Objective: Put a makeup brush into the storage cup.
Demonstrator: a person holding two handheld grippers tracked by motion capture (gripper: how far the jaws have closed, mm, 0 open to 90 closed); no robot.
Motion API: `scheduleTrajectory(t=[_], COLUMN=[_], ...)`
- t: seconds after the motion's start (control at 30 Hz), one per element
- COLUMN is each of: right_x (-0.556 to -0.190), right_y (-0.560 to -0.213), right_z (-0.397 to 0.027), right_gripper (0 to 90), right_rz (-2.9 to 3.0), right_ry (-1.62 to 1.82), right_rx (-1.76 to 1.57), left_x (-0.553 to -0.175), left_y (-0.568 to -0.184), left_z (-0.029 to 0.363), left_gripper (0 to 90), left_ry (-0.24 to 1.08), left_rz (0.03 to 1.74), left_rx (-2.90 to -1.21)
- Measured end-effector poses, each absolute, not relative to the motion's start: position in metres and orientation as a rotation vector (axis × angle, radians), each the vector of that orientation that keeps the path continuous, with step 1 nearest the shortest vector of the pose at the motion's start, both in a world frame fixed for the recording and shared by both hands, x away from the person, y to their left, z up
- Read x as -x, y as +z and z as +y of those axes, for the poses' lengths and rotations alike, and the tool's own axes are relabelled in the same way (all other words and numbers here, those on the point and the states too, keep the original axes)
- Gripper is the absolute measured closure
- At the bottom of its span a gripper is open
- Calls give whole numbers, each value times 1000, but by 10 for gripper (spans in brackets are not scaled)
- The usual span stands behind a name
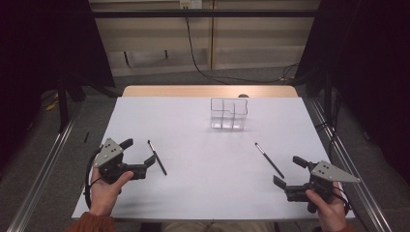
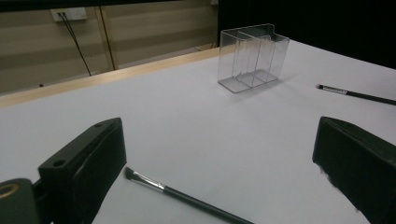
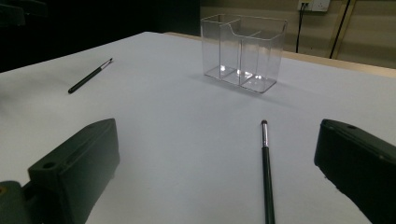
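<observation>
Progress: nothing is lifted yet; both brushes lie flat on the table (image 1: 193, 193), and the clear organiser (image 1: 228, 114) is seen standing empty.
Work left: by the look of it, each brush is to be picked up and stood in a compartment; both pickups and both placements are judged to remain.
Left gripper (image 1: 139, 155): held near the left edge, jaws spread wide and nothing between them; it is aimed at the left brush (image 1: 157, 157), which lies just beside its tips.
Right gripper (image 1: 287, 172): held near the right edge, jaws likewise parted and empty; the right brush (image 1: 269, 160) lies just ahead of it.
Left brush, close: a thin black handle, a short silver ferrule and a small dark angled tuft are seen (image 2: 182, 195).
Right brush, close: a slim black stem, a silver collar and a small rounded tip pointing far (image 3: 266, 163).
Organiser: transparent hard plastic, box-shaped, thin walls, divided into compartments, glossy floor; placed at the far centre, well apart from both brushes.
Table: covered in a smooth, matt, pale sheet; a wooden edge is shown at the far side.
</observation>
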State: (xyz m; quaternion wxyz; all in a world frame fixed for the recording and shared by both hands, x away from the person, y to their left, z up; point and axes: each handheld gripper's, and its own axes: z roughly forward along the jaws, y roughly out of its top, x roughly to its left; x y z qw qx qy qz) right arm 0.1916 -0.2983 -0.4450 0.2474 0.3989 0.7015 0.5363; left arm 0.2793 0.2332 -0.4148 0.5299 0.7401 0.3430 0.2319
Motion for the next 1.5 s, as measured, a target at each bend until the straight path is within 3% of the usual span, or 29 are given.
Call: scheduleTrajectory(t=[0.7, 0.97, 1.3, 1.5], right_x=[-192, -192, -192, -193], right_y=[-445, -445, -445, -445], right_z=[-298, -297, -297, -297], right_gripper=[0, 0, 0, 0], right_rz=[1916, 1922, 1926, 1925], right_ry=[1458, 1457, 1461, 1462], right_rx=[-1086, -1081, -1082, -1084], left_x=[-318, -330, -346, -350], left_y=[-407, -405, -411, -410], left_z=[217, 215, 213, 206], left_gripper=[61, 97, 82, 120], left_ry=[433, 475, 406, 345], left_rz=[904, 929, 1031, 1068], left_rx=[-1917, -1985, -2094, -2127])
